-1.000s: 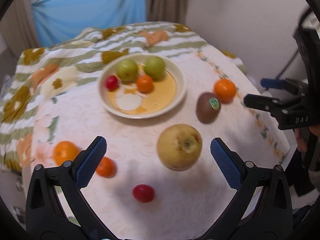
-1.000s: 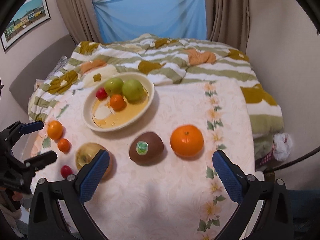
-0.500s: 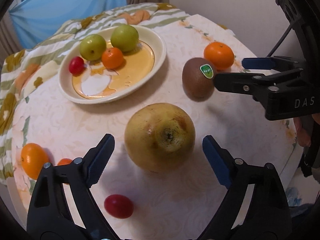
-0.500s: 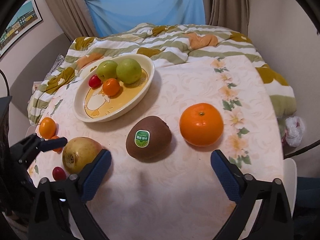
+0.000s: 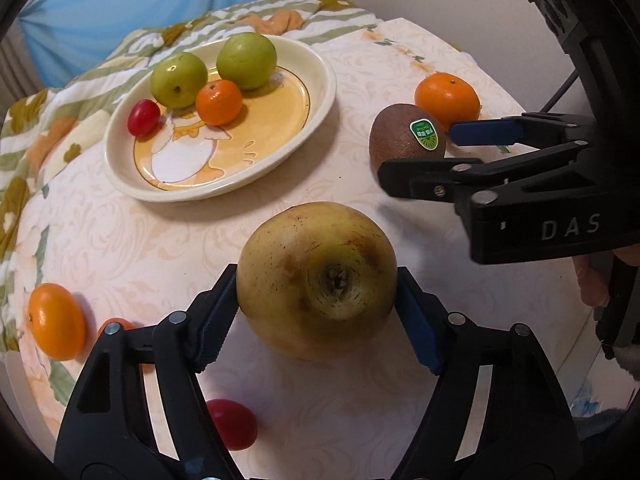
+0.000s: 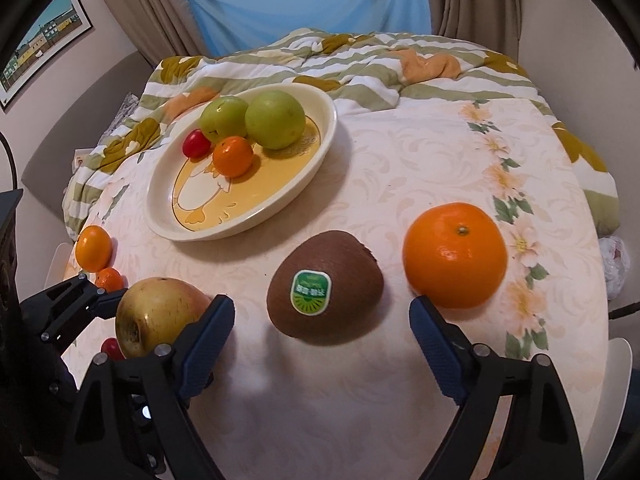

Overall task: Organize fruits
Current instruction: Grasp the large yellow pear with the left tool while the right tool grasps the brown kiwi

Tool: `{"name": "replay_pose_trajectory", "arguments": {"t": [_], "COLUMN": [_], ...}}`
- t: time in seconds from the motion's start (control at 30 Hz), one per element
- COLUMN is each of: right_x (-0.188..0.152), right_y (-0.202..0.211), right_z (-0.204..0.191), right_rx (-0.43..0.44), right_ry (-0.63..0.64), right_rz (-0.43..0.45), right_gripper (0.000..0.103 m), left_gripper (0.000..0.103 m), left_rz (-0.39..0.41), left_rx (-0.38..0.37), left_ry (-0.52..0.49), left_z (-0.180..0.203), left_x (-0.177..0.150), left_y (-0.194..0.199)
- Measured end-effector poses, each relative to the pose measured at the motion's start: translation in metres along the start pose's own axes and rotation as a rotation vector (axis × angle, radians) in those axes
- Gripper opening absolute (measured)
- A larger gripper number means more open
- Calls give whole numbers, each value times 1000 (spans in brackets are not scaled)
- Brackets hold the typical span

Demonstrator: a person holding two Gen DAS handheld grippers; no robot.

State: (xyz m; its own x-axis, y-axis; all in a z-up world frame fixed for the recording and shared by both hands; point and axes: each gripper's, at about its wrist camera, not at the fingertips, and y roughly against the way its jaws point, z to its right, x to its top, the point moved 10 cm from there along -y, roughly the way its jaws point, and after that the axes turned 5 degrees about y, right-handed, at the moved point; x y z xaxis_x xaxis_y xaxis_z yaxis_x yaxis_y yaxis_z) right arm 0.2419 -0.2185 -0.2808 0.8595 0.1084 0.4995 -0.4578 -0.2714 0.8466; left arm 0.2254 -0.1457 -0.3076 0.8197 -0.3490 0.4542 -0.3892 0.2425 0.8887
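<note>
A large yellow pear (image 5: 316, 288) sits on the flowered tablecloth in the left wrist view. My left gripper (image 5: 316, 276) has it between its blue pads, which touch both flanks while the jaws keep closing. A brown kiwi (image 6: 326, 284) with a green sticker lies between the fingers of my right gripper (image 6: 320, 304). Those jaws are also closing, with a gap left on each side of the kiwi. The cream plate (image 5: 320, 92) with a yellow duck picture holds two green fruits, a small orange and a red tomato.
A big orange (image 6: 454, 254) lies just right of the kiwi, close to the right finger. Two small oranges (image 5: 56, 320) and a red tomato (image 5: 236, 424) lie near the table's left and front edge. A striped quilt (image 6: 360, 60) lies behind the table.
Both grippers came down toward the table. The left jaws narrowed until the pads met the pear. The right jaws narrowed around the kiwi.
</note>
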Motion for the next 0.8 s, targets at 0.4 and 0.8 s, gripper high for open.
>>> {"name": "replay_pose_trajectory", "arguments": {"t": [0.4, 0.8], "right_x": [7, 11], "right_y": [-15, -16], "right_z": [-1, 2], "right_rx": [-12, -48], "right_ry": [16, 42], "right_rz": [-11, -6], "right_gripper": [70, 58], "left_gripper": [82, 82], "left_rz": [-11, -10], "left_rx": [11, 25], "left_ry": [32, 82], "left_z": [-12, -23], "left_x": [-5, -6], "left_y": [3, 9]}}
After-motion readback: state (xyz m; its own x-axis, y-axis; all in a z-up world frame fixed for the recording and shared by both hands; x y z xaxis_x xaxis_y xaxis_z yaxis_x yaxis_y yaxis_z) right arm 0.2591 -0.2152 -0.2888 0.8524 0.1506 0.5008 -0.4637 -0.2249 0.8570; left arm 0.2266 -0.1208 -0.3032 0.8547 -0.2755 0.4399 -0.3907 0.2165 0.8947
